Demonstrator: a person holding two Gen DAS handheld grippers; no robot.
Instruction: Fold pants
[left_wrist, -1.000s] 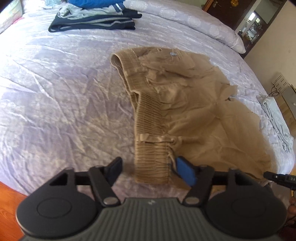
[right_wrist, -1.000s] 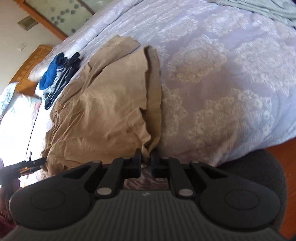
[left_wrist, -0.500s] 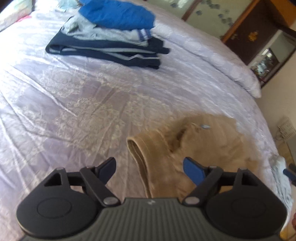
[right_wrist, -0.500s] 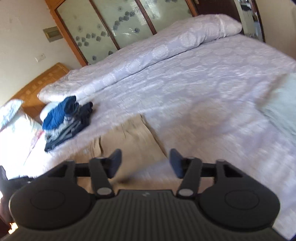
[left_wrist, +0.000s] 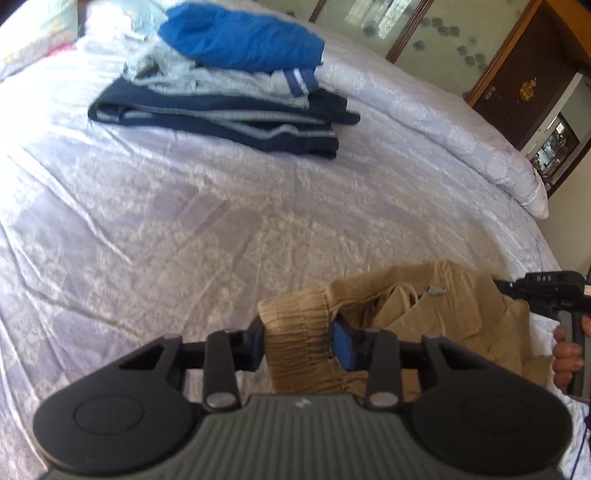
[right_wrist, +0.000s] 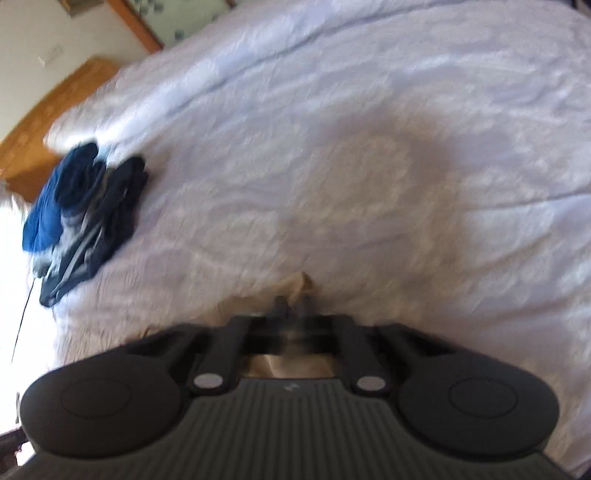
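Gripping, left side: left gripper (left_wrist: 297, 341) has its jaws just closed in on the ribbed elastic waistband of the tan pants (left_wrist: 436, 325), the band bunched between the black finger and the blue pad (left_wrist: 341, 347), both pressing on it.
Pants, left wrist view: lying on the lavender bedspread (left_wrist: 184, 229) at the near right, waistband end toward the left, cloth rumpled and partly doubled over, a small grey tag showing on top.
Stack, far left of the bed: folded clothes (left_wrist: 229, 85) piled well apart from the pants, navy piece with pale stripes at the bottom, grey in the middle, bright blue on top.
Pillow roll: long white bolster (left_wrist: 461, 147) along the far edge of the bed, dark wooden door beyond it.
Right edge, left wrist view: a person's fingers (left_wrist: 567, 356) wrapped round the handle of the other black tool.
Right wrist view, blurred: same clothes stack (right_wrist: 81, 218) at the left, wooden headboard (right_wrist: 48, 129) behind it.
Right gripper (right_wrist: 293, 301): jaws just closed, standing together and pinching a small peak of tan cloth (right_wrist: 301, 286) that sticks up above the tips; more tan fabric shows under the fingers.
Bedspread, right: bare and wrinkled.
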